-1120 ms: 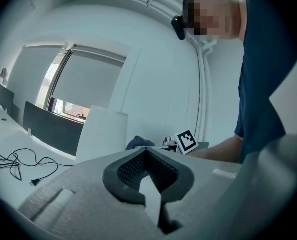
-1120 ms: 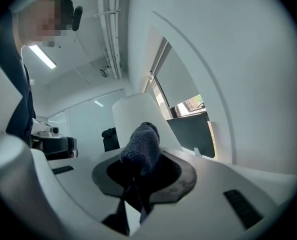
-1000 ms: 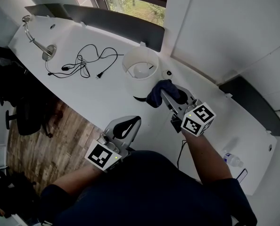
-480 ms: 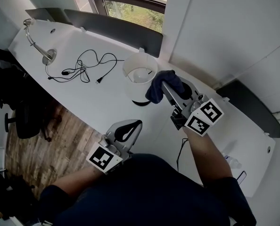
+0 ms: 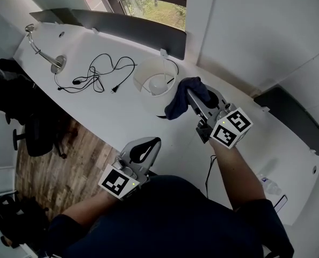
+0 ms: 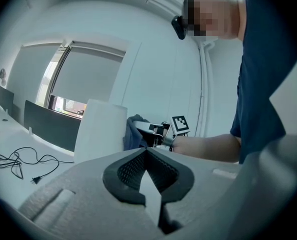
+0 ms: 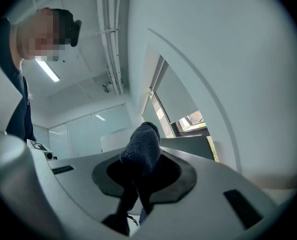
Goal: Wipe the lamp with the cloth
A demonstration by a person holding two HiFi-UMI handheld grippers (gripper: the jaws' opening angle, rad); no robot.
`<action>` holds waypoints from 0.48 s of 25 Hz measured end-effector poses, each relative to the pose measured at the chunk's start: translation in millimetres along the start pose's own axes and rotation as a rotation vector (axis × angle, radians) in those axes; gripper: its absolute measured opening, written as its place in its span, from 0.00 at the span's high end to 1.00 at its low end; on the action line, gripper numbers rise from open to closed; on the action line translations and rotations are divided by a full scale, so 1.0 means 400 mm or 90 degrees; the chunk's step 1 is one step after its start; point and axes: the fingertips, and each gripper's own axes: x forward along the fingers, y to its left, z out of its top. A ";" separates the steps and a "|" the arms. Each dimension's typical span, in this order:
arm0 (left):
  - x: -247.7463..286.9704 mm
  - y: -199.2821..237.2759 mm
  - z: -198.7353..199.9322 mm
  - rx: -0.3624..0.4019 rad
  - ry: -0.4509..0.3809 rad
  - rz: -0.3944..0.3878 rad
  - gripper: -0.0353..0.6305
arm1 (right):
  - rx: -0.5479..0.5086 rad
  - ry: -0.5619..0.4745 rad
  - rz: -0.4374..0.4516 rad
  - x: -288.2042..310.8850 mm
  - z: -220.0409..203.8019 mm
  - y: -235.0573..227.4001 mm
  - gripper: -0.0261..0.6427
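Observation:
A white lamp with a round shade [image 5: 151,93] stands on the white desk [image 5: 116,120]; in the left gripper view the shade [image 6: 99,131] rises just past the jaws. My right gripper [image 5: 190,97] is shut on a dark blue cloth [image 5: 179,102], which presses against the shade's right side near its top rim. In the right gripper view the cloth [image 7: 141,151] bulges out between the jaws. My left gripper [image 5: 146,147] hangs low at the desk's near edge, shut and empty, its jaws meeting in the left gripper view [image 6: 146,151].
A black power cord [image 5: 98,71] lies coiled on the desk left of the lamp. A chrome desk lamp base [image 5: 57,63] stands at the far left. A dark panel [image 5: 132,28] runs along the back under the window. A plastic bottle [image 5: 269,186] lies at right.
My right gripper has carried the cloth up the lamp shade's right side, from near its base to near its top rim. The left gripper has barely moved.

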 end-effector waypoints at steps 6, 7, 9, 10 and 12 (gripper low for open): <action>0.021 0.010 -0.020 -0.002 0.021 0.008 0.94 | 0.026 0.059 -0.027 -0.016 -0.124 -0.080 0.83; 0.022 0.013 -0.022 -0.002 0.024 0.009 0.94 | 0.029 0.065 -0.030 -0.017 -0.140 -0.090 0.83; 0.023 0.019 -0.026 -0.001 0.030 0.012 0.94 | 0.036 0.074 -0.036 -0.017 -0.169 -0.108 0.83; 0.024 0.022 -0.027 0.000 0.032 0.012 0.94 | 0.039 0.078 -0.039 -0.017 -0.182 -0.117 0.83; 0.023 0.027 -0.028 0.003 0.033 0.015 0.94 | 0.042 0.084 -0.045 -0.014 -0.202 -0.135 0.83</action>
